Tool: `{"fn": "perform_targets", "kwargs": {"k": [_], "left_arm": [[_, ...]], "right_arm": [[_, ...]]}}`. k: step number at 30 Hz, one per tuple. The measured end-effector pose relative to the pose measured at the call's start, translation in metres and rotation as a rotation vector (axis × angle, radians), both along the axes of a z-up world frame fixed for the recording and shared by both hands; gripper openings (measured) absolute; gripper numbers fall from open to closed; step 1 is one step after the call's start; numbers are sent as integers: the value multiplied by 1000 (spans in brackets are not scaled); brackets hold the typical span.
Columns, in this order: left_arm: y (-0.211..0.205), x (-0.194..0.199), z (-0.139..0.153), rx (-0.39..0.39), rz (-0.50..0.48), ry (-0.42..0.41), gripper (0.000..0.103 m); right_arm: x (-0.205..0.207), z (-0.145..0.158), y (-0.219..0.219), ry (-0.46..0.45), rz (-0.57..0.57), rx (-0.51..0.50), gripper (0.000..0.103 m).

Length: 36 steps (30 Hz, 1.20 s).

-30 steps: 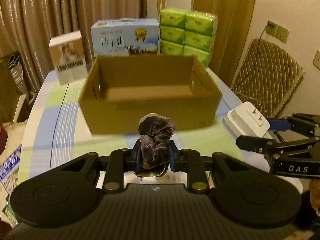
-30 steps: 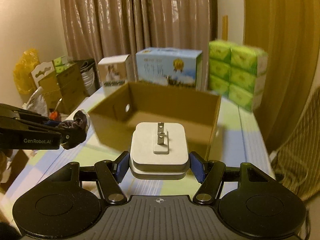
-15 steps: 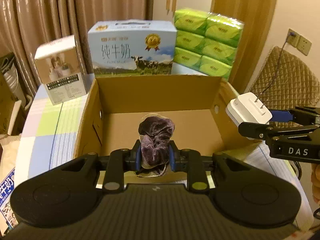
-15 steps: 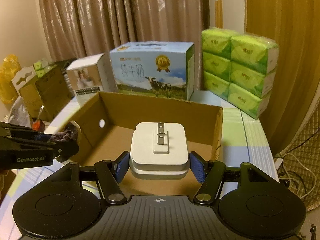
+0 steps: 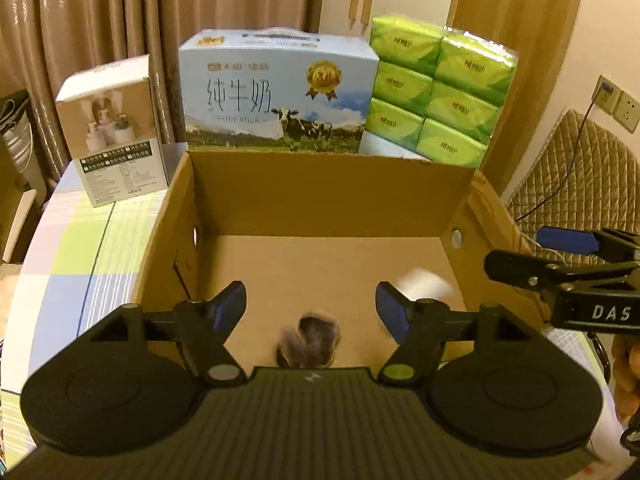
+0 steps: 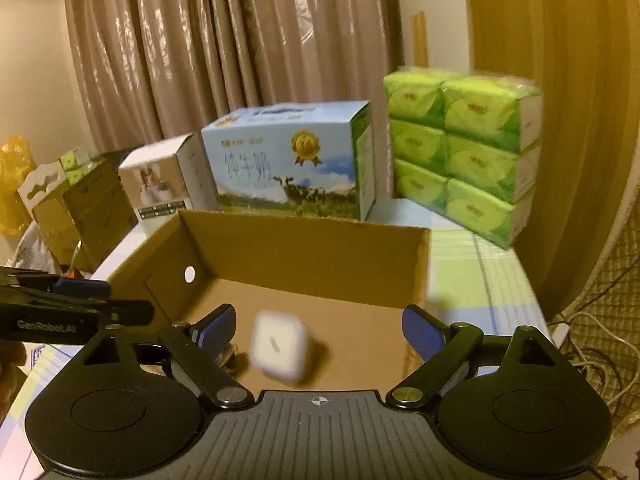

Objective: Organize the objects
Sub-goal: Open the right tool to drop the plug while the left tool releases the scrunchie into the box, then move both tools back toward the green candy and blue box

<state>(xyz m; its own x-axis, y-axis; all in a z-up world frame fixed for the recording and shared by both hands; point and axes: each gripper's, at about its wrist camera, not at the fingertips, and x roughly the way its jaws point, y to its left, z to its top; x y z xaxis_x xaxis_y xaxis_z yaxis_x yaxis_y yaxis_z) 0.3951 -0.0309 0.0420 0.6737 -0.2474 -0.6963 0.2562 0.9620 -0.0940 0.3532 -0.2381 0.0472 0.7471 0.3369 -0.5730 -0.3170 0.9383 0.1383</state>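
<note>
An open cardboard box (image 5: pixel 328 196) (image 6: pixel 304 248) stands on the table under both grippers. My left gripper (image 5: pixel 310 306) hangs over the box with its jaws opening and nothing between them. A dark purple velvet scrunchie (image 5: pixel 310 340), blurred, is below the jaws inside the box. My right gripper (image 6: pixel 318 326) is also opening above the box. The white plug adapter (image 6: pixel 280 346) (image 5: pixel 422 282), blurred, is loose between and below its fingers, touching neither pad. The right gripper (image 5: pixel 544 256) shows at the right edge of the left wrist view.
Behind the box stand a blue milk carton (image 5: pixel 276 96), a small white product box (image 5: pixel 112 128) and a green pack of tissues (image 5: pixel 440 88). A checked cloth (image 5: pixel 80 248) covers the table. A quilted chair (image 5: pixel 580 192) with cables is at the right.
Both grippers moved forward over the cardboard box. The left jaws let go of the scrunchie and the right jaws let go of the white adapter; both things now drop into the box.
</note>
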Motion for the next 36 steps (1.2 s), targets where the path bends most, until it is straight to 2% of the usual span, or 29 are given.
{"fn": "perform_targets", "kwargs": {"k": [6, 11, 14, 19, 23, 25, 30, 36], "left_arm": [[10, -42, 26, -20, 33, -27, 67], [16, -102, 39, -31, 64, -37, 75], [20, -144, 41, -31, 86, -37, 80], [33, -212, 38, -49, 135, -33, 88], [43, -259, 32, -31, 171, -35, 93], [49, -282, 29, -27, 191, -44, 98], [62, -326, 11, 6, 243, -38, 101], [71, -356, -13, 8, 296, -18, 101]], "right_arm": [[-65, 29, -17, -27, -12, 34, 94], [-131, 39, -19, -17, 6, 55, 101], [-175, 38, -20, -13, 16, 64, 101], [-239, 21, -25, 24, 11, 95, 101], [-279, 3, -27, 54, 1, 95, 101], [-297, -6, -27, 66, 5, 89, 101], [-325, -27, -25, 68, -12, 61, 101], [-335, -54, -20, 102, -35, 85, 101]]}}
